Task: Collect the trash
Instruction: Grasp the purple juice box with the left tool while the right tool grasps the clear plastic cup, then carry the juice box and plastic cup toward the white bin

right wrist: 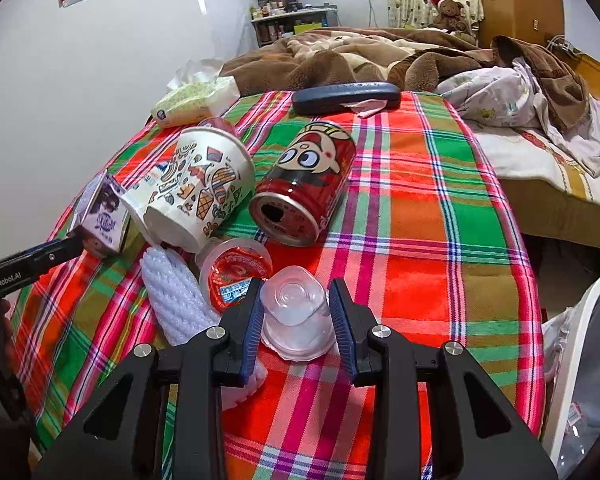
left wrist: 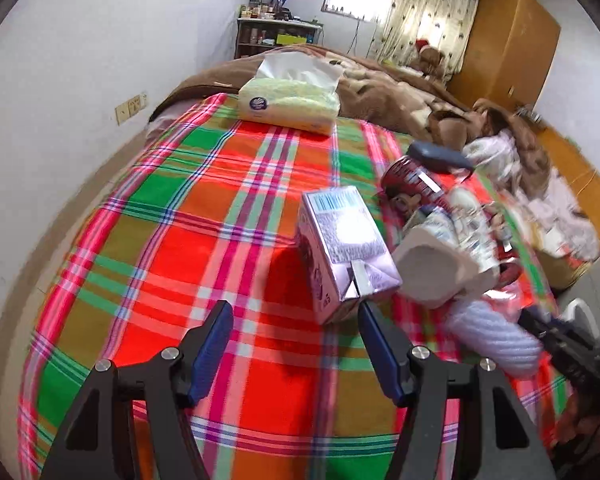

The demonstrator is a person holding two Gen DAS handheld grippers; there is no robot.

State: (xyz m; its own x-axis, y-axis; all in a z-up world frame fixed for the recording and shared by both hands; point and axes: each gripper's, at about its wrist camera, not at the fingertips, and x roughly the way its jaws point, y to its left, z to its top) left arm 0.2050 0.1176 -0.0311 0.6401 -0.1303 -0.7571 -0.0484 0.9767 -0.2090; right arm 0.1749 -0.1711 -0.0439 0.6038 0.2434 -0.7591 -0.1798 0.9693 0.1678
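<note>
The right gripper has its fingers pinching a clear plastic cup lying near the front of the plaid cloth. The left gripper is spread wide, with nothing inside, its right finger just beside the purple carton. The thin cup might squash or slip out, and the red can and paper cup crowd the far left, while the right side is open toward the white bin.

Glossy metal can, clear plastic cup, printed paper cup and shiny carton on woven plaid cloth (matt).
</note>
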